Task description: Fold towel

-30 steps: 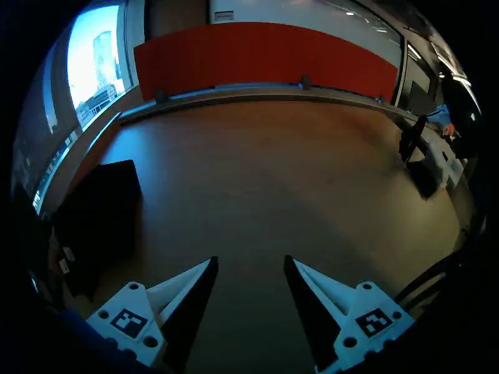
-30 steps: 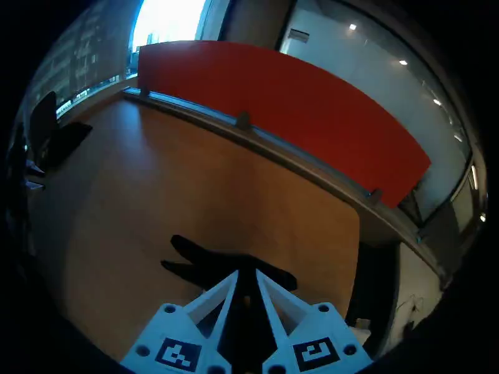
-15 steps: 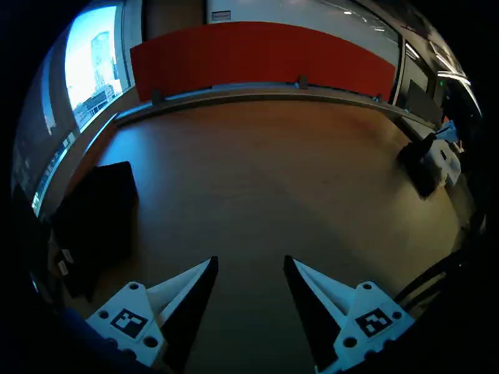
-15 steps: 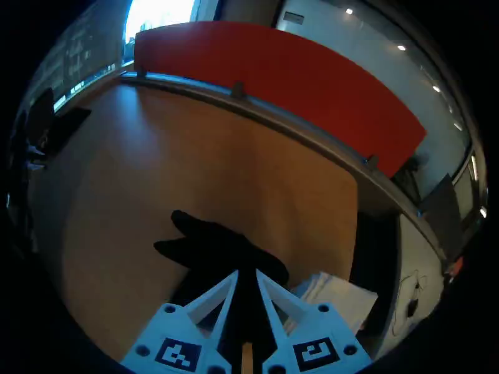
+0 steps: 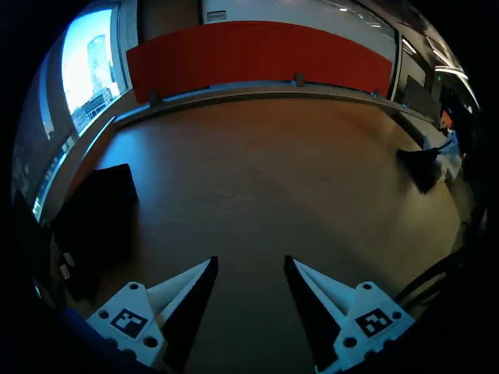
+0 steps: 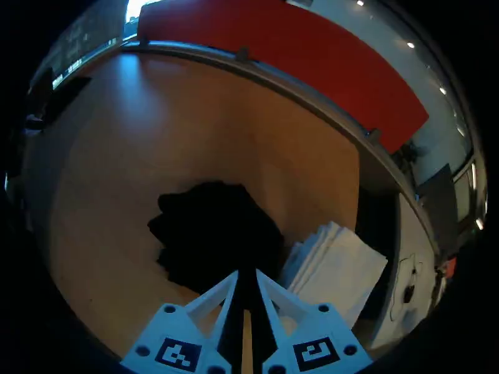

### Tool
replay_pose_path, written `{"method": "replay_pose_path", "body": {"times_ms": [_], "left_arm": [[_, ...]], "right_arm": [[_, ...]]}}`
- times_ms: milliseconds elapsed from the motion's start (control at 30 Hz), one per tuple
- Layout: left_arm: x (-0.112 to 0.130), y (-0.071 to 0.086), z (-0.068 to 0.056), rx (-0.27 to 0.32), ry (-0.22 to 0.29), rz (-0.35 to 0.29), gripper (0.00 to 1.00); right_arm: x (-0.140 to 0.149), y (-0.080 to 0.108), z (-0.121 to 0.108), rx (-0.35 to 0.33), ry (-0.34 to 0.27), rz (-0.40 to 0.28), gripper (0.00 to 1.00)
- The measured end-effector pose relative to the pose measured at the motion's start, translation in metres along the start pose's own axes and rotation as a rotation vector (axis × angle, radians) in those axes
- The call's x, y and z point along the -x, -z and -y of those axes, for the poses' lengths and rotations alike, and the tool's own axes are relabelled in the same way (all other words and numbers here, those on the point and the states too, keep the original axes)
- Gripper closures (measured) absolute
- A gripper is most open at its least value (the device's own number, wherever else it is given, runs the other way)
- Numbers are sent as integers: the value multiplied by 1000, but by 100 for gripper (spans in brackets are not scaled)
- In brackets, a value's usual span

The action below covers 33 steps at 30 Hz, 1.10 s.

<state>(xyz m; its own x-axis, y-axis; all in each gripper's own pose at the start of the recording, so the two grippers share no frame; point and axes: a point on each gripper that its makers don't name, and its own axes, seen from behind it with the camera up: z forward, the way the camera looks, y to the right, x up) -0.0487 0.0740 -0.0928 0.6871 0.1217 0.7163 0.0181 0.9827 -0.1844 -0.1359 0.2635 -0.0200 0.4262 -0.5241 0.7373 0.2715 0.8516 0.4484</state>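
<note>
Black box-shaped case [image 5: 93, 212] is seen far L on brown wooden tabletop [image 5: 262, 168]; L gripper [image 5: 251, 258] fingers are held apart over bare wood. Crumpled black cloth towel [image 6: 212, 234], lying on tabletop, is clamped at its near edge by R gripper [image 6: 247, 272] fingers; white folded stack [image 6: 340, 268] is just beside it, R.

Towel [image 6: 212, 237] lies heaped on table [image 6: 106, 187]. Relative to towel: folded stack [image 6: 340, 271] just beside, right; partition [image 6: 299, 56] behind, along table's far edge.

The towel [image 6: 212, 240] before me is dark, almost black, crumpled in a heap on the table [image 6: 125, 187], just beside a white folded stack [image 6: 340, 268].
</note>
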Motion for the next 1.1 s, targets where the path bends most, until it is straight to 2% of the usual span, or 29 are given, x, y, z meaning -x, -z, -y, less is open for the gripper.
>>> {"method": "replay_pose_path", "body": {"times_ms": [333,600,800,1100], "left_arm": [[3,4,7,-13,-1,2,23],[4,5,7,-16,-16,5,23],[5,6,5,-18,-26,10,23],[7,8,5,-22,-31,16,23]], "right_arm": [[41,-10,-4,44,-23,83,96],[64,-22,-6,66,-47,137,96],[79,-34,0,65,-62,175,96],[98,-49,5,73,-136,214,96]]}}
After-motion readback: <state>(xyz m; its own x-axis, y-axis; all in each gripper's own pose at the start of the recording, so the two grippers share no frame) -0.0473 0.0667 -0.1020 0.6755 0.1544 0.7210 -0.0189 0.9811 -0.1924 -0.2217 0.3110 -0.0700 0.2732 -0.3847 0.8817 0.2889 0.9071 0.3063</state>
